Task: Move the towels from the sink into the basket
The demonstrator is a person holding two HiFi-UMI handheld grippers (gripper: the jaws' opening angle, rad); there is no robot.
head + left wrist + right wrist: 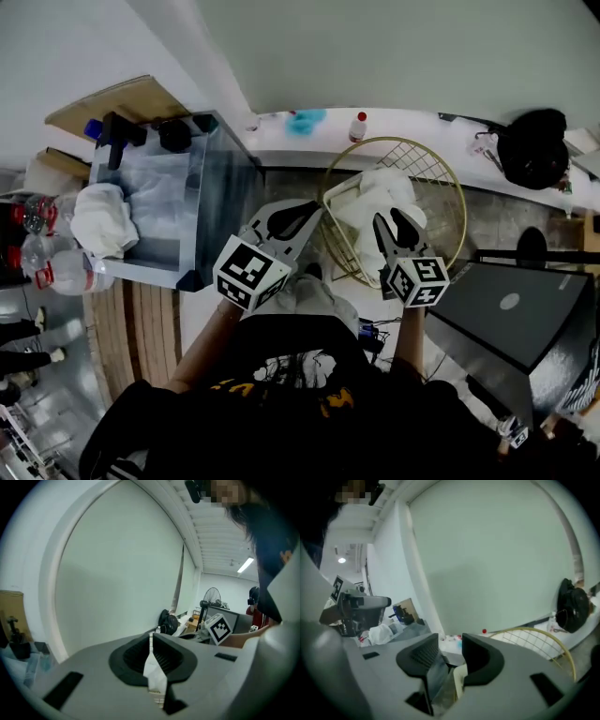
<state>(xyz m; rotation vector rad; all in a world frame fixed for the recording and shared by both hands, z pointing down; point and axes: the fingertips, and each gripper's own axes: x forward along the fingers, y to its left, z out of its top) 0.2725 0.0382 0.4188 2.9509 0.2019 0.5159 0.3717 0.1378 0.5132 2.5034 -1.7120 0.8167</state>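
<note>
Left tool: the left tool (302, 216) is shown closed on a white towel (154, 672), which is pinched between its pads and hangs below them.
Right tool: the right tool (394, 227) is held open, jaws apart, with nothing gripped.
Basket: the wire basket (389, 140) is set just right of the left tool; heaped towels (380, 192) are seen inside it, directly under the right tool.
Sink: the sink (225, 197) stands left of the left tool; one bundled towel (103, 220) is draped at its far side.
Progress: the task is judged well advanced. The gripped towel is not yet released into the basket, and the bundled towel is left to be fetched.
</note>
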